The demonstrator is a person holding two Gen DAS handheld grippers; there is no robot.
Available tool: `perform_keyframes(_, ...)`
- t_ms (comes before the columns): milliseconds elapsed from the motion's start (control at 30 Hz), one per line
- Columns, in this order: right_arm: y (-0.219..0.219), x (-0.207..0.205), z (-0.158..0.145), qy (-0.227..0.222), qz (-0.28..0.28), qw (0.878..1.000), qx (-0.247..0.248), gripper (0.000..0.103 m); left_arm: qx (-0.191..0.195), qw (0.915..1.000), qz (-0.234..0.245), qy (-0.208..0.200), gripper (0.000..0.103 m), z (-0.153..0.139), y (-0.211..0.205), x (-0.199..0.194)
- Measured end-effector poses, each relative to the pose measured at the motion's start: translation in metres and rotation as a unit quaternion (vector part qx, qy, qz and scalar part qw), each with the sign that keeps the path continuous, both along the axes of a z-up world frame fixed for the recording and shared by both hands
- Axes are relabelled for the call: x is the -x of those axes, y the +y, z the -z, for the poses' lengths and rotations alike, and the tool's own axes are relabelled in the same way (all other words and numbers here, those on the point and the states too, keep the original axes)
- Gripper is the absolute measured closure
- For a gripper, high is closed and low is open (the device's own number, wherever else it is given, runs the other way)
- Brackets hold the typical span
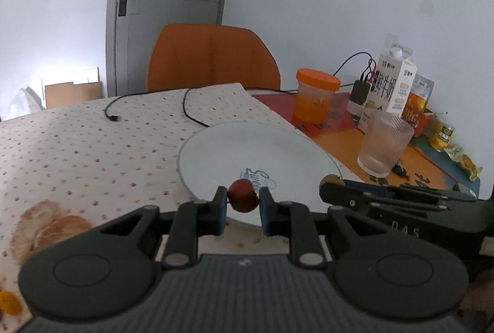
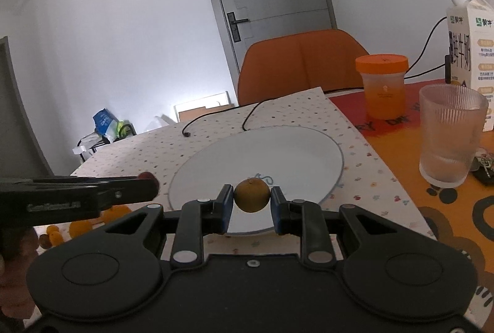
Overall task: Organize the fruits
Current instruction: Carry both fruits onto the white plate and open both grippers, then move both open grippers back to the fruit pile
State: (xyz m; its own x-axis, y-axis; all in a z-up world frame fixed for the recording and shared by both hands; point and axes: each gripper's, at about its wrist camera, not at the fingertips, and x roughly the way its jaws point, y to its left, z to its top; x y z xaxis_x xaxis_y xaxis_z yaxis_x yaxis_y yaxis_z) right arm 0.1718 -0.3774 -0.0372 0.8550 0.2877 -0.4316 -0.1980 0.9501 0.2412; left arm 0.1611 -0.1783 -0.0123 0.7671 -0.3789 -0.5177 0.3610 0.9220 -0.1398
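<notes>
- Left gripper (image 1: 243, 208) clamped on a small red fruit (image 1: 243, 195), carried over the near rim of the white plate (image 1: 216, 147). Held only by the pad tips; could squirt out sideways if squeezed harder or jolted.
- Right gripper (image 2: 252, 204) clamped on a small yellow-brown fruit (image 2: 251, 194), likewise above the plate's near edge (image 2: 308, 147). Round and smooth, so prone to rolling once released from any height.
- Both grippers close side by side, tips nearly level. Risk of knocking each other if lowered together, and of dislodging one fruit.
- Plate shallow, almost flat: dropped near the rim, either fruit could roll off onto the dotted cloth (image 1: 92, 132).
- Loose orange segments (image 1: 55, 225) lying on the cloth to the left, beside the left gripper. Could be crushed or dragged by a low return pass.
- Ribbed glass (image 2: 450, 135) just beyond the plate's right side. Wide swing of the right gripper could tip it.
- Orange-lidded cup (image 2: 383, 86) and milk carton (image 2: 469, 39) farther back; black cable (image 1: 191, 107) trailing toward the plate's far rim, liable to snag.
</notes>
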Motion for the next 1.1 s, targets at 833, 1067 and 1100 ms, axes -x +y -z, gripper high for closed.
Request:
perform_keyframes(833,-0.008,-0.007,0.001,0.007,0.010,1.000,0.008,0.071,-0.005,0.9994,-0.032,0.016,0.060,-0.009,0.013,-0.012)
perform_keyframes(1067,-0.004,-0.005,-0.005,0.006,0.012,1.000,0.010,0.051,0.005,0.9972,-0.074,-0.005,0.022,-0.020,0.048,0.001)
perform_keyframes(1100,-0.002,-0.005,-0.007,0.004,0.011,1.000,0.009,0.050,0.007,0.9970,-0.076,-0.007,0.021,-0.021,0.052,0.002)
